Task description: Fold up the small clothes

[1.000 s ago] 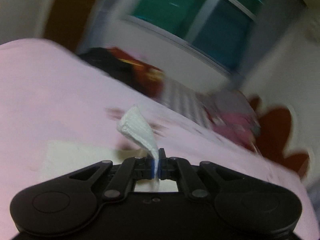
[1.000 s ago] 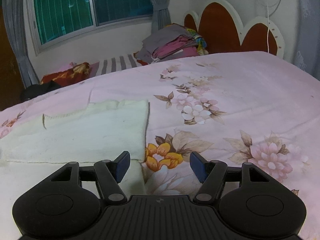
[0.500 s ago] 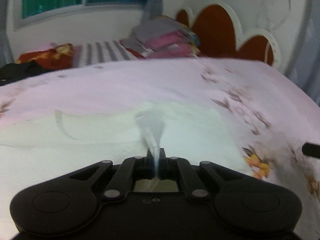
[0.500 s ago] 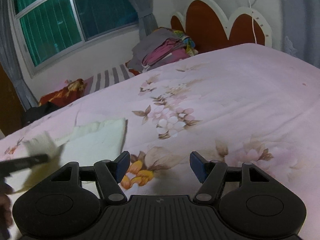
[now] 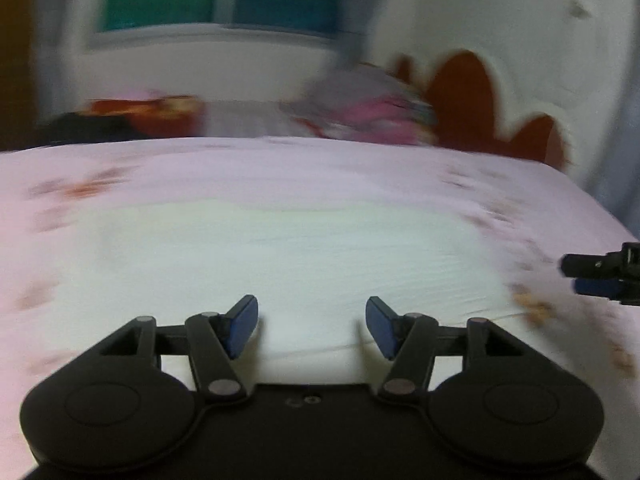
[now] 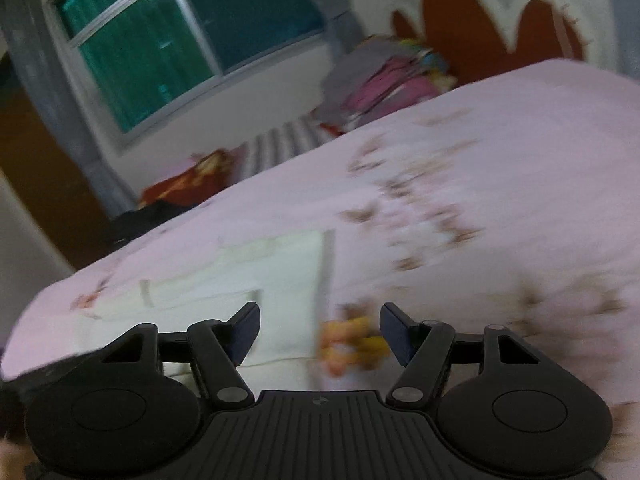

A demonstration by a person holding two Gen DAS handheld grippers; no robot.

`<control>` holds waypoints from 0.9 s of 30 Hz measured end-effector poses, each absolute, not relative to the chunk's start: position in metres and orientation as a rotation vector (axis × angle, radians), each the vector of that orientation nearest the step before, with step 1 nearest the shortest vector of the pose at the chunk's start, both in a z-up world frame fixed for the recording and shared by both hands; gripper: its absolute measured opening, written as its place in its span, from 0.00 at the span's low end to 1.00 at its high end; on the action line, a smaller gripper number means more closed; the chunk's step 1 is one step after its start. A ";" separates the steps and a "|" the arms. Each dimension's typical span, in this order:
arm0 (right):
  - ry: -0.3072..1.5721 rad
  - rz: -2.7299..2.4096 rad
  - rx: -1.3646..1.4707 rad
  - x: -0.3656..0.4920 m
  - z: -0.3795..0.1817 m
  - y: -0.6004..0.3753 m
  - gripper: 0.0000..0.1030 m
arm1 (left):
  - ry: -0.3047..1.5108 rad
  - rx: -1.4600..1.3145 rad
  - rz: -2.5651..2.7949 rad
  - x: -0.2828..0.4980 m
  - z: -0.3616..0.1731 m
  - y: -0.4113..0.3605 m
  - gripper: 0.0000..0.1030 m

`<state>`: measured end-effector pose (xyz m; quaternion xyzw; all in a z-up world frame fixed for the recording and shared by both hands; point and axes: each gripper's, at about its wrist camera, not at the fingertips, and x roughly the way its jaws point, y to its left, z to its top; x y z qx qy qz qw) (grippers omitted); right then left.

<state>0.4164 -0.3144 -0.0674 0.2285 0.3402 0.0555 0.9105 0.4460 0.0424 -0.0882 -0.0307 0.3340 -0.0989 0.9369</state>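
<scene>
Garment [image 5: 280, 256], cream and knitted, lies flat on the pink floral bedsheet [image 5: 240, 168], filling the left wrist view from nine o'clock to three o'clock just ahead of the left gripper [image 5: 312, 326]. That gripper's jaws have just been opening and stand spread, with nothing between them; the cloth lies beneath, apart from the pads. The right gripper's tip shows at three o'clock, beyond the garment's edge. In the right wrist view, the right gripper [image 6: 320, 334] is likewise spread and empty, hanging over the garment's right edge, the cloth reaching toward ten o'clock. Judgement: one fold appears laid down and released; the next move calls for pinching a fresh edge or corner and carrying it across, keeping the layers square. Surface: a soft mattress, likely to wrinkle under pressure. Room: a window [image 6: 188, 44] at eleven o'clock, a scalloped headboard [image 6: 500, 12] at one o'clock, stacked clothes [image 6: 384, 80] between them. Both views are blurred.
</scene>
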 end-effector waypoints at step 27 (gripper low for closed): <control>0.692 0.068 0.342 0.464 -0.083 -0.251 0.05 | 0.766 -0.126 -0.016 0.457 -0.129 0.155 0.52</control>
